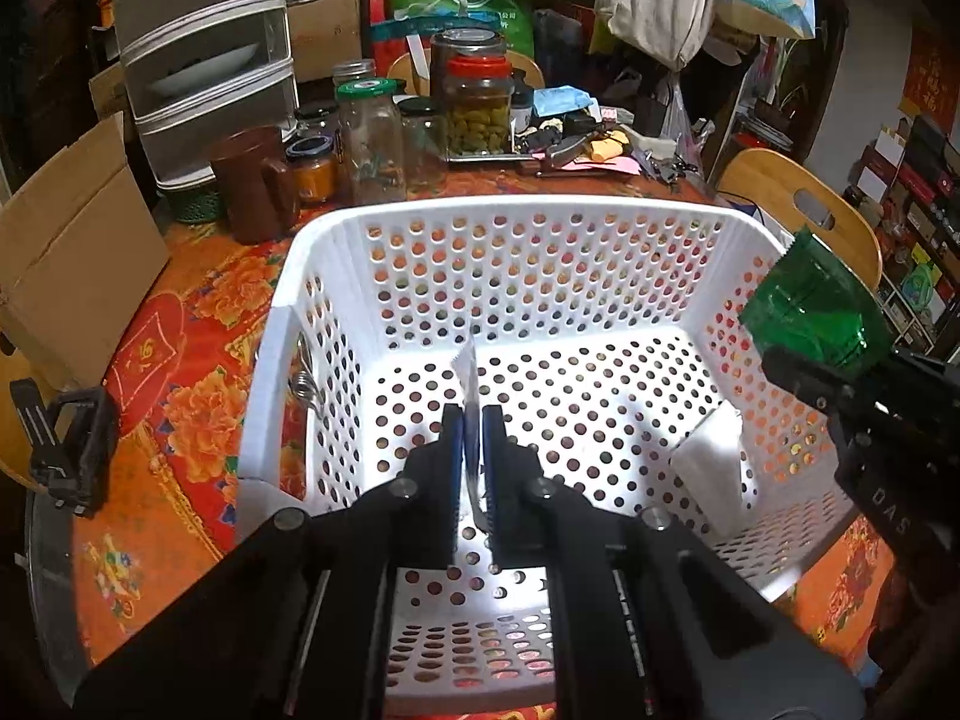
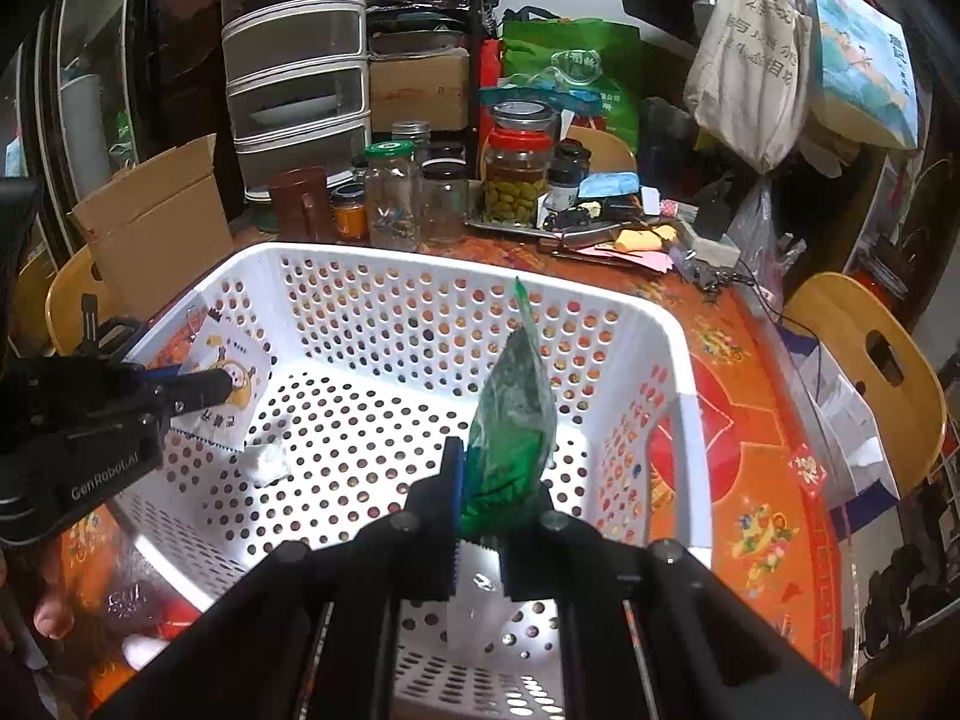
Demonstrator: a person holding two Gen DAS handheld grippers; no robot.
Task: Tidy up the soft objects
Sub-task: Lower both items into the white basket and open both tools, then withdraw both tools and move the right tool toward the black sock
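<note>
A white perforated basket [image 1: 504,210] [image 2: 678,324] stands on the orange flowered table. My left gripper [image 1: 474,420] is shut on a thin white packet [image 1: 467,378], held edge-on over the basket floor; the right wrist view shows this packet [image 2: 231,402] with a yellow cartoon print, with the left gripper [image 2: 225,387] at the basket's left wall. My right gripper [image 2: 480,474] is shut on a green soft pouch [image 2: 510,426], held upright above the basket; it also shows in the left wrist view [image 1: 810,312] at the right rim. A white pad [image 1: 708,468] [image 2: 267,462] lies in the basket.
Glass jars [image 1: 372,138] [image 2: 516,174], a brown jug [image 1: 255,180] and stacked drawers [image 1: 204,54] crowd the table behind the basket. A cardboard box [image 1: 66,252] stands at the left. Wooden chairs [image 1: 804,204] [image 2: 870,354] are at the right. Bags [image 2: 750,60] hang behind.
</note>
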